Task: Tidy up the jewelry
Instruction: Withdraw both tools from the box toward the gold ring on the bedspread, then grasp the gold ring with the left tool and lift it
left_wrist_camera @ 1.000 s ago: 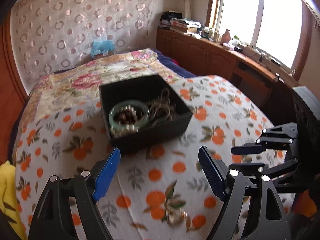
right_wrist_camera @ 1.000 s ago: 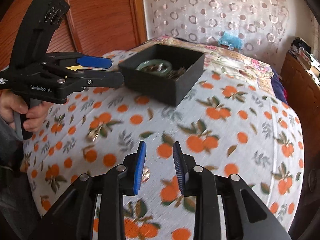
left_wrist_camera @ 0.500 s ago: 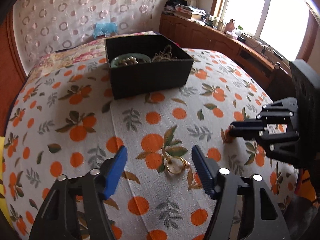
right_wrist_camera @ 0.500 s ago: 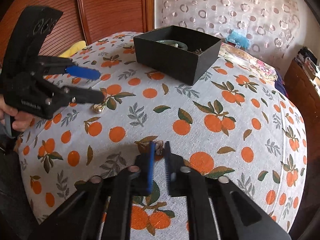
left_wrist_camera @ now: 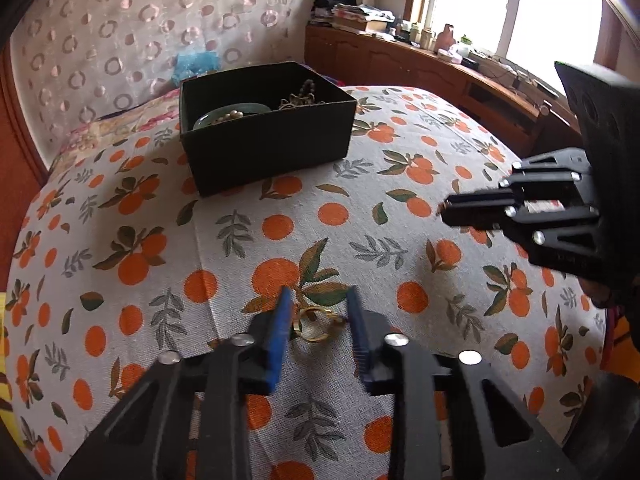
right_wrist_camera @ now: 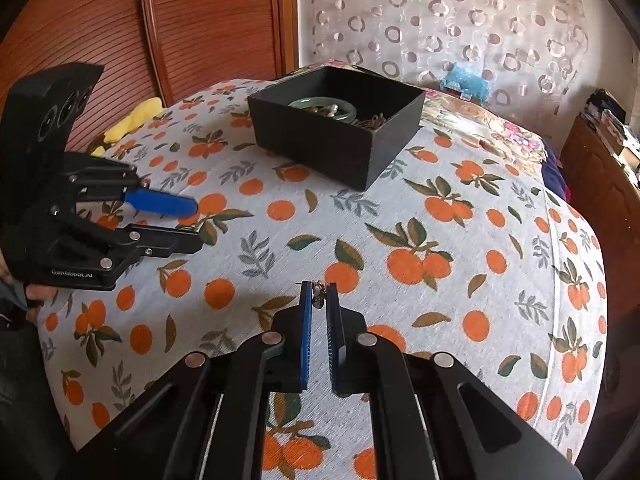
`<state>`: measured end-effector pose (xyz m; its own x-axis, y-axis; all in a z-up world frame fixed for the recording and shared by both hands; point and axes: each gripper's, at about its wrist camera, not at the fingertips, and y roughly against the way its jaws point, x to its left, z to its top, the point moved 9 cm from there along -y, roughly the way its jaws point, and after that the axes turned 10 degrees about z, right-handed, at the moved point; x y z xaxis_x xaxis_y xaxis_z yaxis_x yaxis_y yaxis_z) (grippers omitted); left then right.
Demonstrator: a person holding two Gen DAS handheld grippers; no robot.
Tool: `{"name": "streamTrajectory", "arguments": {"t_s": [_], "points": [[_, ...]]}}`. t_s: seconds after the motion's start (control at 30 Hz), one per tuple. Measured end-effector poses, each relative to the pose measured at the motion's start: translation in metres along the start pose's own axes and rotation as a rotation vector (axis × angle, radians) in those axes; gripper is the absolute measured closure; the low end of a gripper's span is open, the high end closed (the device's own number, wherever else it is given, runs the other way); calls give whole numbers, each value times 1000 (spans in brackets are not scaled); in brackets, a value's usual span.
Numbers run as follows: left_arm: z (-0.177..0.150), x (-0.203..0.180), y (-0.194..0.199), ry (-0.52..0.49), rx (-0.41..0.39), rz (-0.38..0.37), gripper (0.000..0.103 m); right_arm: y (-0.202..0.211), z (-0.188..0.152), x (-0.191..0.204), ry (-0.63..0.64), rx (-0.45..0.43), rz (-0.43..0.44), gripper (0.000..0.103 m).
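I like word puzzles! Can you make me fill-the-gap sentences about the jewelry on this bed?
1. The green jade bangle lies inside the ___ cardboard box.
2. The bedspread is printed with ___ fruit.
3. The left tool is closing around gold ___.
4. The right tool pinches a small ___.

Missing: black; orange; rings; earring

Bright daylight pours through the window (left_wrist_camera: 516, 12) above a cluttered wooden cabinet (left_wrist_camera: 420, 68). A sheer curtain (right_wrist_camera: 460, 20) with ring patterns hangs behind the bed, whose orange-print bedspread (right_wrist_camera: 460, 240) fills the view. Reddish wood panelling (right_wrist_camera: 160, 20) stands beside it.
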<state>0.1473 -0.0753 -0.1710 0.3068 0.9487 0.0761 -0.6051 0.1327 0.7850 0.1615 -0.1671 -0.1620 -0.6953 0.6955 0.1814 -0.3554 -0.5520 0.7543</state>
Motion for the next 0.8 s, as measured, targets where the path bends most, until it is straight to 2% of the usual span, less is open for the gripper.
{"name": "streamTrajectory", "arguments": {"t_s": [0.1,0.13,0.17,0.37,0.5,0.57,0.7,0.8], "points": [[-1,0,1,-2,-5,-5,82,0,2,-3,-5,-8,-1,95],[-1,1,2,3,-6,-10,99,0,4,-4,-7,-11,-1,95],[-1,1,2,9,2,-15,103,0,5,-5,-10,-13,1,95],[3,10,4,40,6,-13,103,-1,10,-7,-11,-23,5,95],[7,19,18,48,-20,4,103,-2,12,-6,-9,-23,11,95],[6,23,22,57,-21,11,98,-4,11,-5,-11,-22,15,95],[-4,27,20,54,1,25,78,-8,10,-4,-13,-18,22,95],[-12,25,17,55,20,12,77,-8,11,-3,-9,-19,23,95]]}}
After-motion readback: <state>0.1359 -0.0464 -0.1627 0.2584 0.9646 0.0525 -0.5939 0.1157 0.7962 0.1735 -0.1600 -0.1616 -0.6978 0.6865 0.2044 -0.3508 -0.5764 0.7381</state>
